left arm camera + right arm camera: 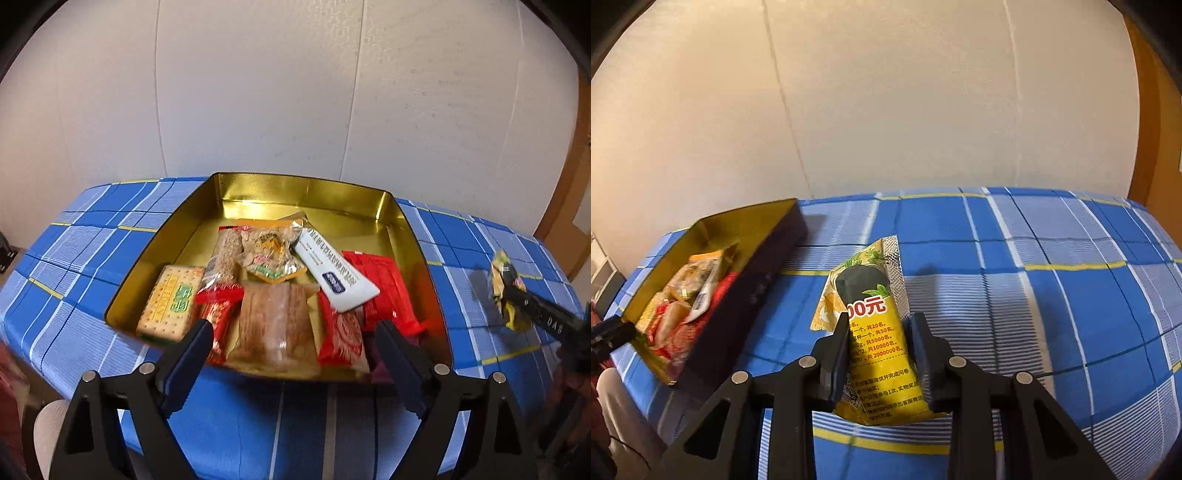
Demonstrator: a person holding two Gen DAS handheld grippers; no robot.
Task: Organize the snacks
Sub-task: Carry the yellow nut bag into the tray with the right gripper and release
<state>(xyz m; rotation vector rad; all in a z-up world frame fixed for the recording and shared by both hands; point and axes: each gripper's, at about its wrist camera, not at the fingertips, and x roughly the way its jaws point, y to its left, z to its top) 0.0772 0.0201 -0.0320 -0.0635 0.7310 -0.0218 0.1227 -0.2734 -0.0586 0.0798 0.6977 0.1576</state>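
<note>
A gold-lined tin box (pixel 400 225) sits on the blue checked tablecloth and holds several snack packets: a cracker pack (pixel 168 302), a red-ended bar (pixel 221 280), a brown pastry pack (pixel 275 328), a white sachet (pixel 332 273) and red packets (pixel 384 291). My left gripper (pixel 293 341) is open and empty over the box's near edge. My right gripper (pixel 881 332) is shut on a yellow snack packet (pixel 875 325), held over the cloth to the right of the box (pixel 753 291). It also shows in the left wrist view (pixel 506 291).
The blue checked tablecloth (pixel 1052 295) covers the table up to a pale wall. A wooden door frame (pixel 576 177) stands at the far right. The table's near edge (pixel 295 424) drops off just under my left gripper.
</note>
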